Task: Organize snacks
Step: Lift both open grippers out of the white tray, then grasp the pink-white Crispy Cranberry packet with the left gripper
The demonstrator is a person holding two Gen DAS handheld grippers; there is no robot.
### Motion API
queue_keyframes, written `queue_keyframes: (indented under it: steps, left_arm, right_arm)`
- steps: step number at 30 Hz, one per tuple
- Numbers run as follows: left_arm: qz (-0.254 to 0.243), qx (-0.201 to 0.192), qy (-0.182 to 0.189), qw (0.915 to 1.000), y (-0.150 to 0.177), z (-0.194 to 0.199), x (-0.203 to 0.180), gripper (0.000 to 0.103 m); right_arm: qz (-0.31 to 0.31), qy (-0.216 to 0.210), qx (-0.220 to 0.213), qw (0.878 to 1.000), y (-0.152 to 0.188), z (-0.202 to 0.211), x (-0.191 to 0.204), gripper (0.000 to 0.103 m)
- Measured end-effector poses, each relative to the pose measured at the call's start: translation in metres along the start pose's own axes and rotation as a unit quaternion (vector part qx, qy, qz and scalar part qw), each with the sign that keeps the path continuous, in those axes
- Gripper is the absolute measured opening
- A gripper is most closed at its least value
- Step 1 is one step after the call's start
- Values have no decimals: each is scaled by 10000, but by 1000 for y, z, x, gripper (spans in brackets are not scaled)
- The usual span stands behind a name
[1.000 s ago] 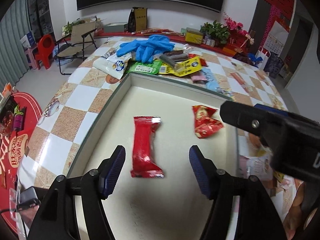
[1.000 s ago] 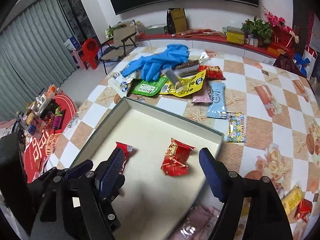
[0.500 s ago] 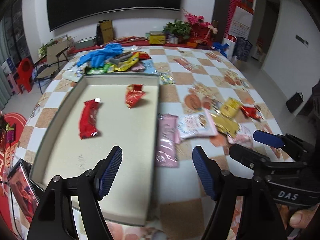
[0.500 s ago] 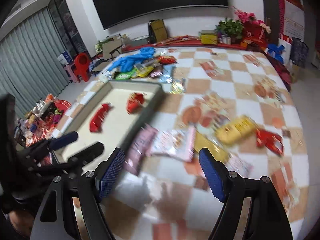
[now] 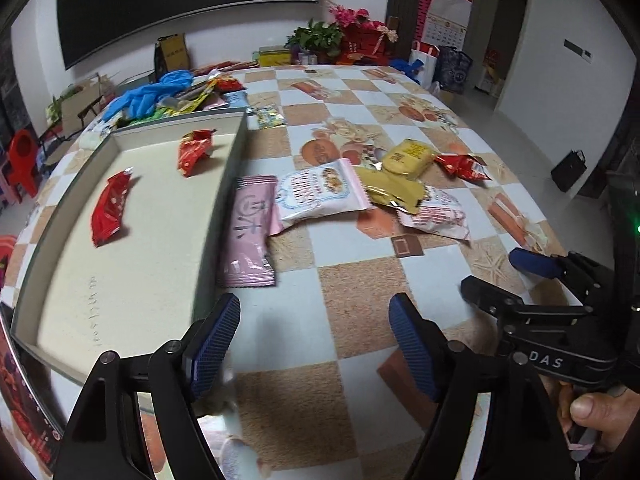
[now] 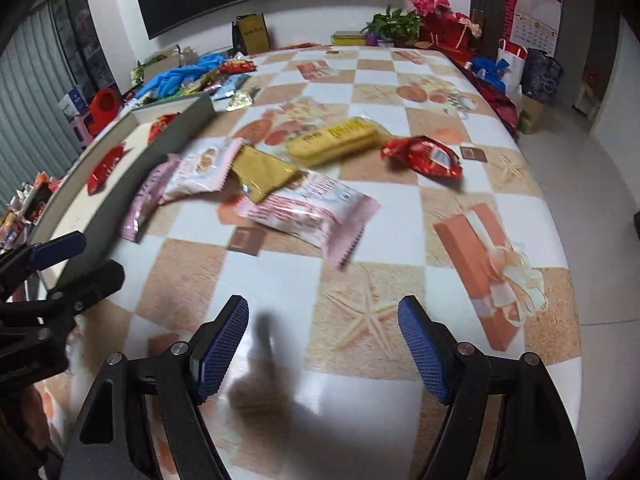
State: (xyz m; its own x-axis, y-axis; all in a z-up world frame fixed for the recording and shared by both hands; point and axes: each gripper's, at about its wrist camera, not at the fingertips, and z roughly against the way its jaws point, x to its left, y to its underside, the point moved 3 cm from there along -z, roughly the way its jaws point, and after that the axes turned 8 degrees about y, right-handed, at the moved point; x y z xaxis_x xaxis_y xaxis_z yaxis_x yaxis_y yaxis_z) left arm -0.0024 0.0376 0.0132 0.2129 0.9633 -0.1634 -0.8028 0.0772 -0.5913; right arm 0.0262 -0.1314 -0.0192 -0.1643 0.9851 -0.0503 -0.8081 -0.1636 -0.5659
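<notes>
In the left wrist view the left gripper [image 5: 314,340] hangs over bare checked tablecloth [image 5: 356,292], its blue ribbed jaws apart and opening with nothing between them. Ahead and to the left of the jaws lies the shallow grey rectangular tray [image 5: 216,200], its near right corner just beside the left jaw; inside it are two snacks well apart from each other — a long red foil packet [image 5: 109,210] toward the middle and a crumpled red packet [image 5: 193,151] nearer the far end. Straight ahead of the jaws, against the tray's outer wall, lies a long pink wrapper [image 5: 250,232], and touching its far end a white-and-pink biscuit bag [image 5: 320,194]. Ahead and to the right sit a dull gold pouch [image 5: 394,192], a bright yellow packet [image 5: 408,157], a small red foil packet [image 5: 464,166] and a pink-and-white printed bag [image 5: 438,212], overlapping in a loose heap. Beyond the tray's far end lie blue rubber gloves [image 5: 150,92] on more wrappers. To the right of the jaws the right gripper [image 5: 532,276] shows, a thumb [image 5: 592,410] behind it. In the right wrist view the right gripper [image 6: 324,340] is over bare cloth with a starfish print, jaws standing apart and empty. The pink-and-white printed bag is the nearest snack, ahead and slightly left; past it the gold pouch, the yellow packet and, ahead to the right, the red foil packet — nothing lies between the jaws and these. Far left is the tray with both red packets in it, and the left gripper's fingers [image 6: 60,249] stand at its near end.
</notes>
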Motion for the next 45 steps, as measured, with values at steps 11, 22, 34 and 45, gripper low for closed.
queue_keyframes:
  steps: [11, 22, 34, 45]
  left_arm:
    - [323, 520, 558, 9966, -28, -44, -40, 80]
    - [1266, 828, 367, 9878, -65, -90, -65, 84]
    - [1050, 559, 600, 9911, -70, -90, -58, 48]
    - [414, 530, 1583, 9851, -22, -53, -42, 44]
  right_arm:
    - [-309, -35, -150, 9994, 5, -3, -45, 98]
    - [-292, -149, -202, 9993, 12, 3, -63, 102]
    - [-346, -498, -275, 9978, 15, 7, -64, 102]
    - [-243, -425, -214, 9986, -14, 16, -71, 102]
